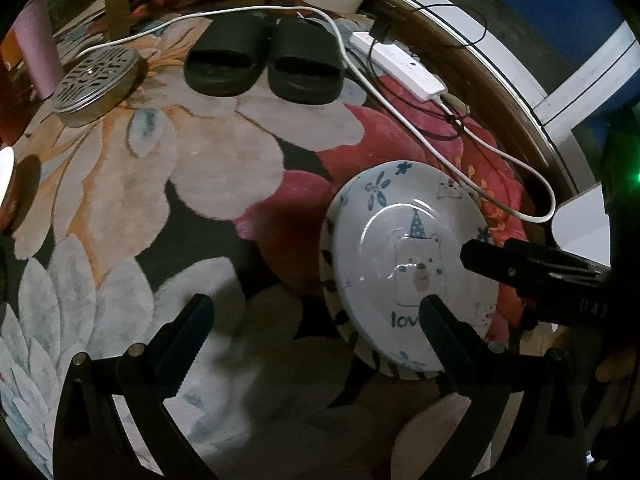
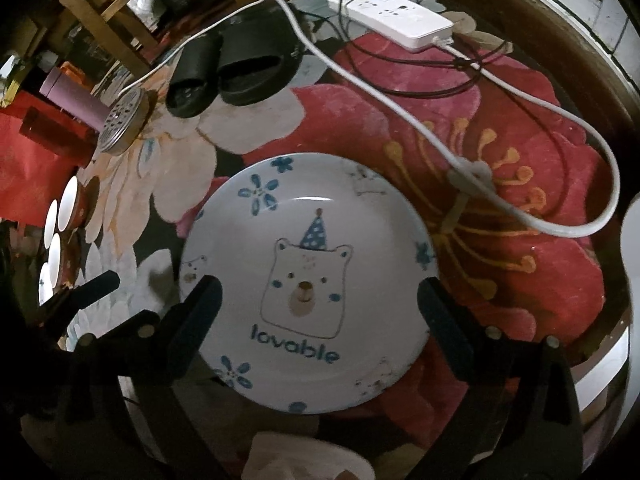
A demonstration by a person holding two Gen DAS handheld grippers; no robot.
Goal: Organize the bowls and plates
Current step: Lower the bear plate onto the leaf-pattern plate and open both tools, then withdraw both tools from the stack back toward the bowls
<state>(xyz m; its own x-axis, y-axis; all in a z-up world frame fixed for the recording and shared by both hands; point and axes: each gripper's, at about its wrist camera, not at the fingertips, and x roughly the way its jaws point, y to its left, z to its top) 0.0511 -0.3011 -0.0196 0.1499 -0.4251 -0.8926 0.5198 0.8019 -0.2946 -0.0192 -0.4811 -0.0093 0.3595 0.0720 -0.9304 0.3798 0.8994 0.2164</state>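
A white plate (image 1: 400,240) (image 2: 308,280) with a bear in a party hat and the word "lovable" lies flat on the floral carpet. In the left wrist view it rests on a second plate whose dark-patterned rim (image 1: 330,280) shows at its left edge. My right gripper (image 2: 319,286) hovers over the bear plate, open, with nothing pressed between its fingers. My left gripper (image 1: 316,308) is open just left of the plates, over bare carpet. One right finger (image 1: 480,254) reaches over the plate's right rim. Brown bowls (image 2: 66,208) with white insides sit at the far left.
A pair of black slippers (image 1: 264,64) lies at the back. A white power strip (image 2: 392,16) and its white cable (image 2: 520,208) run behind and right of the plates. A round metal tin (image 1: 96,84) and a pink tumbler (image 1: 36,52) stand back left.
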